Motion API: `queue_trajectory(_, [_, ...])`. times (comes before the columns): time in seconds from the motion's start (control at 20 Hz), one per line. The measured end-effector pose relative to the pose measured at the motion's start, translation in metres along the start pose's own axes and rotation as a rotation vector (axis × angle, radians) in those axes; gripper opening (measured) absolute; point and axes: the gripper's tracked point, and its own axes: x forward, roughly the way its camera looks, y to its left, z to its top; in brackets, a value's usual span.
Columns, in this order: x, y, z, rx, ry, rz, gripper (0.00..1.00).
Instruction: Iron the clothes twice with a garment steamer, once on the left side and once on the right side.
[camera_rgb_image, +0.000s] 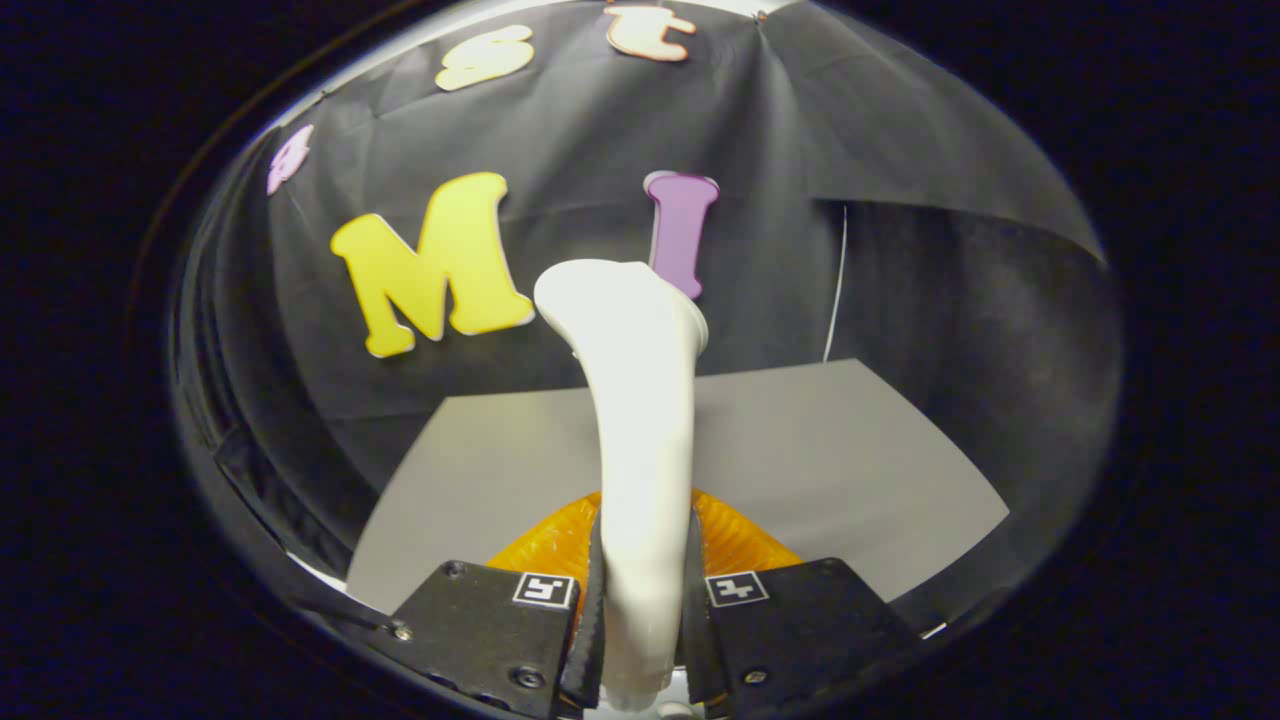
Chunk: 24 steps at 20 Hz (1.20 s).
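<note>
Gripping the steamer (640, 400), gripper (640, 600) above grey table (860, 450) (orange garment (735, 540)).

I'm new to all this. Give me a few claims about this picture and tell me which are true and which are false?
1. The gripper is shut on the white steamer. True.
2. The steamer lies flat on the grey sheet. False: it stands up between the fingers, its head raised before the black cloth wall.
3. Something orange shows just beyond the fingers. True.
4. The fingers are spread wide with nothing between them. False: both press on the steamer's handle.
</note>
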Motion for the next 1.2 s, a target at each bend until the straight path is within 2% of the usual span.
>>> queue_trajectory(0.45, [-0.162,0.137,0.017,-0.010,-0.312,0.138,0.34])
queue_trajectory(0.65, [-0.226,0.192,0.036,-0.034,-0.471,0.133,0.34])
queue_trajectory(0.9, [-0.253,0.259,0.073,-0.101,-0.619,0.154,0.34])
queue_trajectory(1.05, [-0.251,0.301,0.088,-0.139,-0.661,0.217,0.34])
queue_trajectory(1.2, [-0.234,0.331,0.098,-0.162,-0.674,0.234,0.34])
